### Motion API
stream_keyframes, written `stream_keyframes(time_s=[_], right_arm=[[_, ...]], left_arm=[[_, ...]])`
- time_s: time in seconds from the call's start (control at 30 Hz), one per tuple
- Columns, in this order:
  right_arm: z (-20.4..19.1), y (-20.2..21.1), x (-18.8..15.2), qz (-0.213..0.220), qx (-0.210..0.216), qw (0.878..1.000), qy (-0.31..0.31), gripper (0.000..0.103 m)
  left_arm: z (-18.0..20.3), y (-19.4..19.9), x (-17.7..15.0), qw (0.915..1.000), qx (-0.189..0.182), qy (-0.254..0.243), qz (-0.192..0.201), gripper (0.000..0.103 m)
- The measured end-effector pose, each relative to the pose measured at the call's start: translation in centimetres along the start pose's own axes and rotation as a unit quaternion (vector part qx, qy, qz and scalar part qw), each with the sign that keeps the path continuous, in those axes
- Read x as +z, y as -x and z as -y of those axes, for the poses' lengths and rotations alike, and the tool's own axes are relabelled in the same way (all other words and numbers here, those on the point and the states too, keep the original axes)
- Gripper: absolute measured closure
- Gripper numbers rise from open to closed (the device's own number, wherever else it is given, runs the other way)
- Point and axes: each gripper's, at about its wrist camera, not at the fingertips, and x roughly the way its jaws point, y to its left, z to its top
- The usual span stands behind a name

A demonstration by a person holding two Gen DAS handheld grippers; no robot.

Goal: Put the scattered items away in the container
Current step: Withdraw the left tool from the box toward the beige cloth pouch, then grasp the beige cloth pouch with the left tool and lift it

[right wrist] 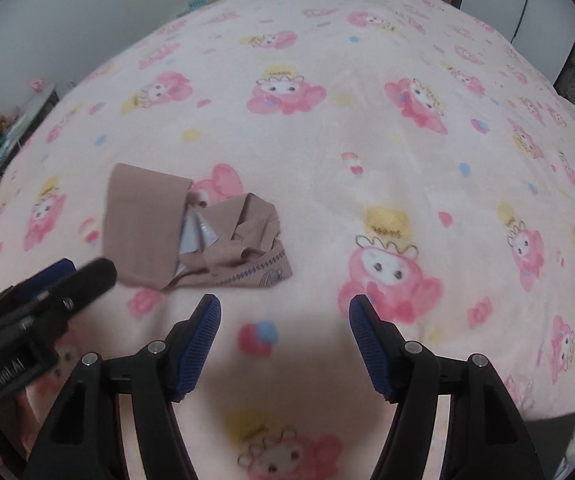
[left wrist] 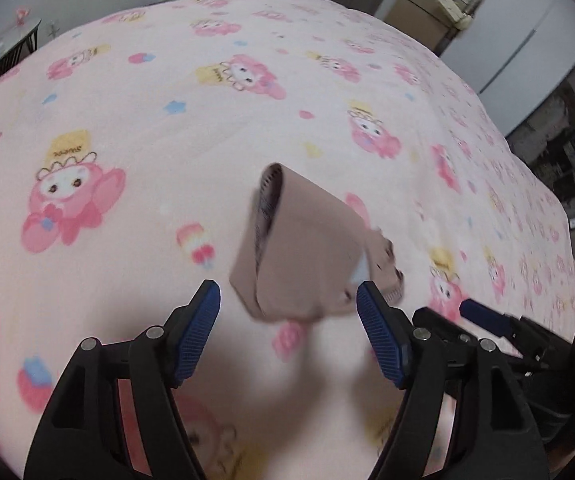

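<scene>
A beige-brown folded garment with a grey-blue inner label lies on the pink cartoon-print blanket; one flap stands up. My left gripper is open, its blue pads just short of the garment's near edge. In the right wrist view the garment lies to the left of my right gripper, which is open and empty over the blanket. The left gripper shows at that view's left edge, beside the garment. No container is in view.
The blanket covers a bed that fills both views. A small side table with clutter stands beyond the far left corner. Cabinets and a door stand beyond the bed's far right side. A dark object sits at the near right corner.
</scene>
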Motion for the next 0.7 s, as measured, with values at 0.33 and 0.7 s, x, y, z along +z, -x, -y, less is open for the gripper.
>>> stream_keyframes(time_s=[0.33,0.7], right_arm=[[-0.8,-5.2,2.1,-0.019,-0.001,0.999,-0.028,0.039],[2.2,3.4,-7.1,0.027,0.159,0.986,-0.053,0.096]], left_arm=[[-1.7,-4.3,0.8,0.9969,-0.052,0.053,-0.027,0.066],[5.0,4.4,-8.4,0.9885,-0.145,-0.045,-0.005,0.094]])
